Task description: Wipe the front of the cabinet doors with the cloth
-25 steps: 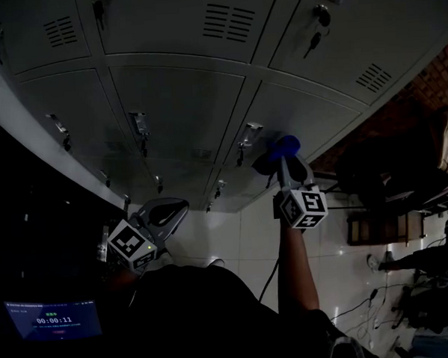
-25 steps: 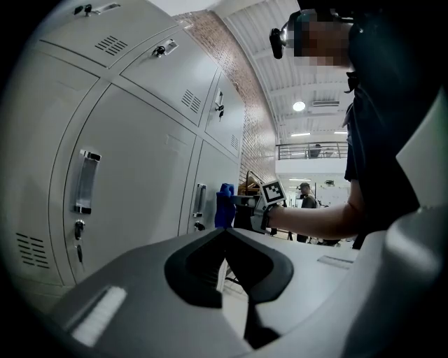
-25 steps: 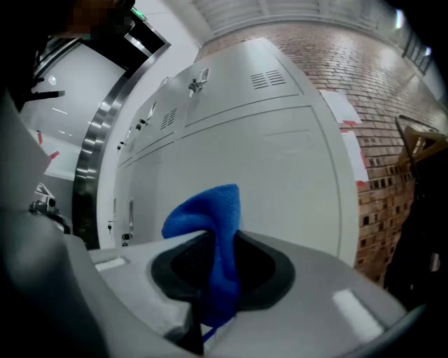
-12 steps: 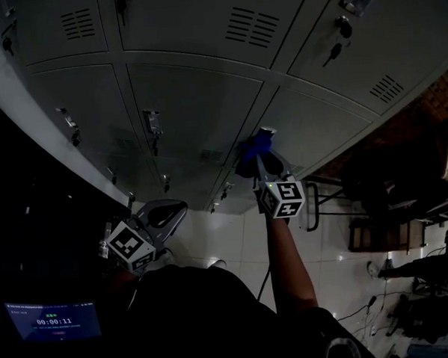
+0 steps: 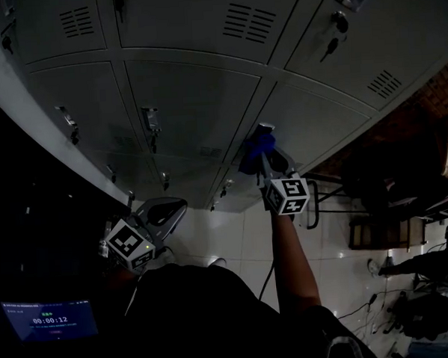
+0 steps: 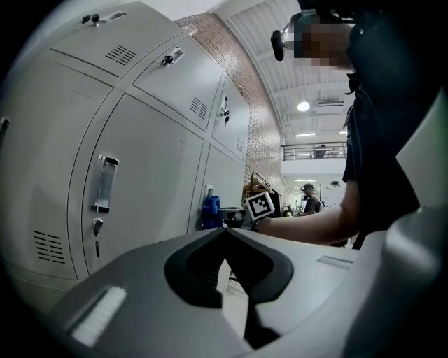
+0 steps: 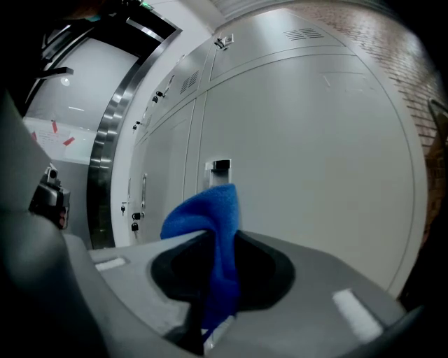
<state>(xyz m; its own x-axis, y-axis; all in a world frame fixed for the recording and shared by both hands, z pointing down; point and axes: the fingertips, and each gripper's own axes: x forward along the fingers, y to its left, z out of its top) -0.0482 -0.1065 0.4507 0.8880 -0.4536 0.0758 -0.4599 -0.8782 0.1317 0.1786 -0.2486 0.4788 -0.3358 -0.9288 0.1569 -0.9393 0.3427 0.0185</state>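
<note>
Cloth [image 5: 257,150] at grey cabinet doors [image 5: 194,101], tiled floor [image 5: 238,233]

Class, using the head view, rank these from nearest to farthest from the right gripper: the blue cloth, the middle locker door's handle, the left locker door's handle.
1. The blue cloth: clamped in the jaws of the right gripper.
2. The middle door's handle: off to the gripper's left.
3. The left door's handle: farther left again.
</note>
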